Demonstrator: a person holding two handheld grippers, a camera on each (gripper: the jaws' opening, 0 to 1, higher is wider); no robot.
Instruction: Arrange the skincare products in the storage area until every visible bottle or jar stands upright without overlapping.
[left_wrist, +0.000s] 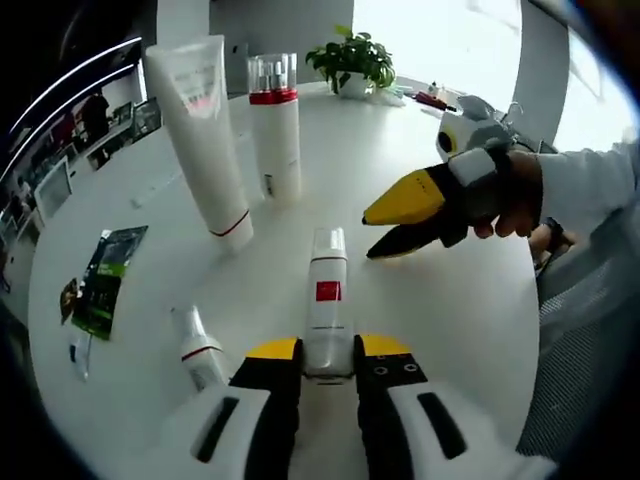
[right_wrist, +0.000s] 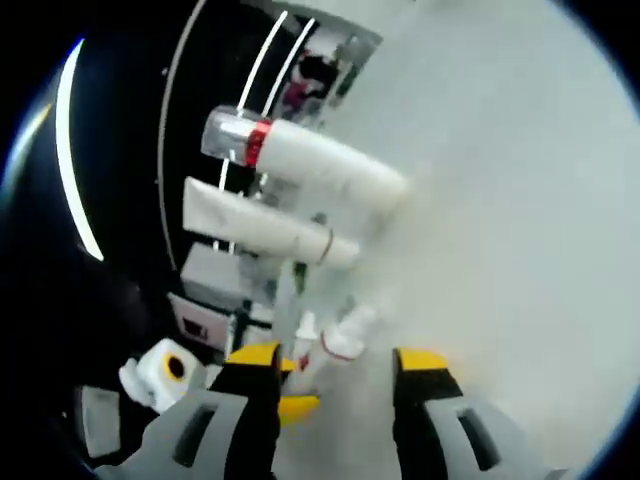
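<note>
Daylight is pouring in from the window (left_wrist: 470, 40) behind the potted plant (left_wrist: 352, 60), washing the far rim of the white table (left_wrist: 450, 300) into glare in the left gripper view. Soft shadows are falling toward the camera beneath the tall tube (left_wrist: 203, 140) and pump bottle (left_wrist: 274, 125). The right gripper view is smearing with motion blur, its table (right_wrist: 520, 200) overexposing while the left side is sinking into darkness. Fisheye bending is curving both edges.

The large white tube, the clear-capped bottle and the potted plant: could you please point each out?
Large white tube (left_wrist: 205, 130): left gripper view, mid-body.
Clear-capped bottle (left_wrist: 275, 140): left gripper view, white body below the red band.
Potted plant (left_wrist: 350, 58): left gripper view, leaves.
</note>
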